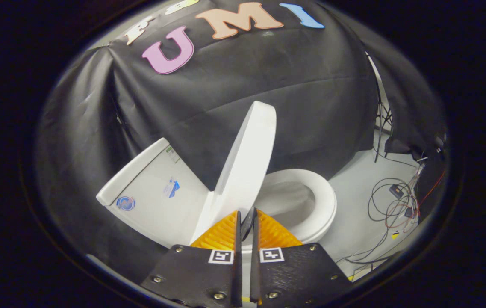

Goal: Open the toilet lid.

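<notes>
The white toilet lid (247,158) is raised and stands nearly upright, edge-on, between the tank (148,188) and the seat ring (322,201). The bowl opening (285,201) is uncovered beyond the fingers. My gripper (246,216) sits just below the lid's lower end, near the hinge side of the seat. Its fingers are pressed close together with only a thin slit between them. Nothing of the lid is between them.
The tank carries a few stickers (173,188). A tangle of cables (392,205) lies on the pale floor (354,171) past the seat. A thin stand (381,119) rises by the black cloth wall (225,85) that surrounds the toilet.
</notes>
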A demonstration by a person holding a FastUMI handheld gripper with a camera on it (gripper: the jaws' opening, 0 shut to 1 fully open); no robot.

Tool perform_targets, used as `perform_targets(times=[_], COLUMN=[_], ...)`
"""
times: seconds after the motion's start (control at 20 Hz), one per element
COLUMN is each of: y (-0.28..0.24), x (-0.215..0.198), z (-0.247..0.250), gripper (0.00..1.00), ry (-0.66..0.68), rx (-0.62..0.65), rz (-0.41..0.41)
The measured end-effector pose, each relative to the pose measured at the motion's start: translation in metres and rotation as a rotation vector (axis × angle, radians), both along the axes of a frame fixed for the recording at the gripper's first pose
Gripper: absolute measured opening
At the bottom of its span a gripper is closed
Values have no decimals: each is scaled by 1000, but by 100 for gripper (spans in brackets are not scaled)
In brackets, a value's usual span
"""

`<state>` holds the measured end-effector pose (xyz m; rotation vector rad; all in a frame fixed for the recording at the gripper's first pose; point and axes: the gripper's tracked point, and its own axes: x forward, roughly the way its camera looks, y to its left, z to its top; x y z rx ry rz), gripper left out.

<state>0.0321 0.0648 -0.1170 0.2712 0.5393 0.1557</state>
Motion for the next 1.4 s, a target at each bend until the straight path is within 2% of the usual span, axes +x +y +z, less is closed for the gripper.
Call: perform_targets(times=[0.5, 1.4], y=[20, 57], x=[-1, -4], z=[12, 38], gripper=[8, 8], ry=[-66, -170], rx=[-123, -248], rz=[44, 96])
